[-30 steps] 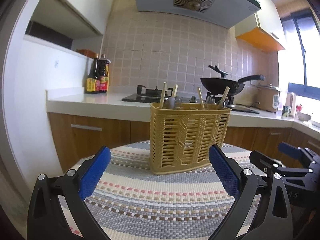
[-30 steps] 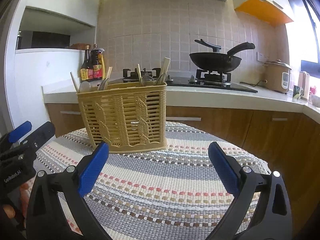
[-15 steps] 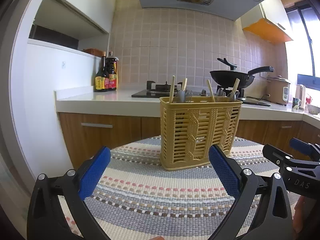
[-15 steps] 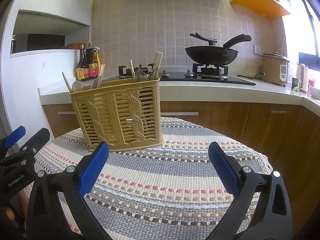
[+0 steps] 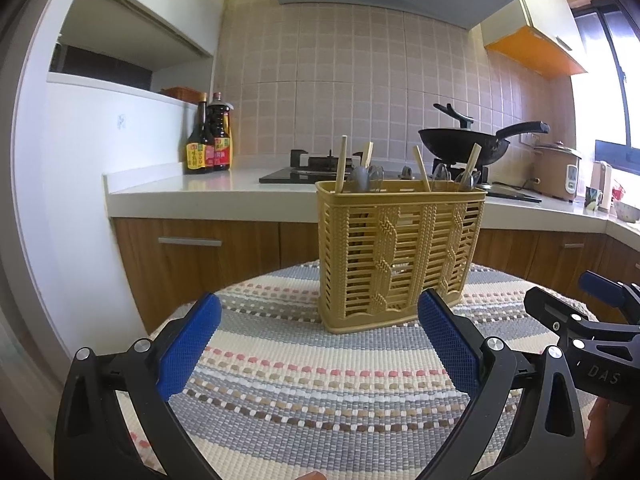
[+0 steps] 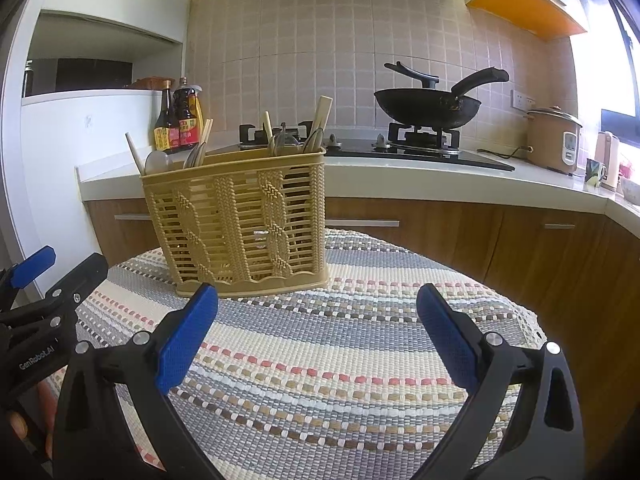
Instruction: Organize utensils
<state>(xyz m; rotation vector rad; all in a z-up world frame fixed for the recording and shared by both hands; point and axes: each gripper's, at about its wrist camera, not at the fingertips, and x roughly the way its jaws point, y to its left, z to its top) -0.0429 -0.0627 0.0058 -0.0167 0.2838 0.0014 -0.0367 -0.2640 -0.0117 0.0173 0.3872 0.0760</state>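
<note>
A tan plastic utensil basket (image 5: 396,256) stands upright on a round table with a striped woven cloth (image 5: 312,372). Chopsticks (image 5: 341,164) and spoons (image 5: 360,178) stick up out of it. The basket also shows in the right wrist view (image 6: 240,220), left of centre. My left gripper (image 5: 318,344) is open and empty, a little short of the basket. My right gripper (image 6: 318,336) is open and empty, in front and to the right of the basket. Each gripper shows at the edge of the other's view.
Behind the table runs a kitchen counter (image 5: 208,192) with wooden cabinets, sauce bottles (image 5: 208,140), a gas hob with a black wok (image 6: 428,108), and a rice cooker (image 6: 554,140). The table's edge (image 6: 524,316) drops off at the right.
Both grippers have drawn back and tilted up, so the basket sits lower and a little farther off in both views. Both grippers stay open and empty.
</note>
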